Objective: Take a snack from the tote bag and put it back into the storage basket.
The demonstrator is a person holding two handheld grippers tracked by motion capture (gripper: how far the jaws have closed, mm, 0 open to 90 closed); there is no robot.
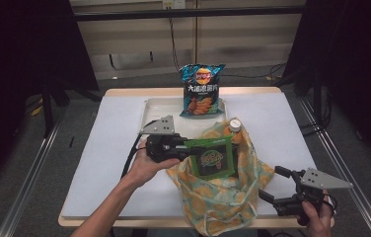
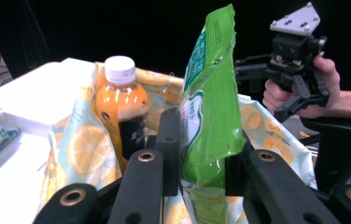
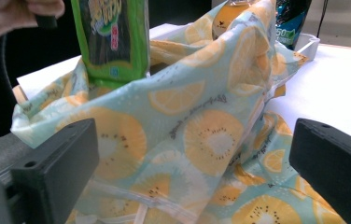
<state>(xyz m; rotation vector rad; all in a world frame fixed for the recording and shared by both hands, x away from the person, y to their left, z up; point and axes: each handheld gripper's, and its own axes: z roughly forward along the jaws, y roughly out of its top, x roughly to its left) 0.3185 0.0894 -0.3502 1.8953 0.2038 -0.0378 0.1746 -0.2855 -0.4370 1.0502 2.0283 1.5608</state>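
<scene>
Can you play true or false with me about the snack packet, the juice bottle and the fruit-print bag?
1. The left gripper is shut on the green snack packet. True.
2. The orange juice bottle lies flat on the tray. False: it stands upright inside the fruit-print bag.
3. The right gripper squeezes the bag. False: its jaws stand open, nothing between them.
4. The blue chip bag stands at the white tray. True.
</scene>
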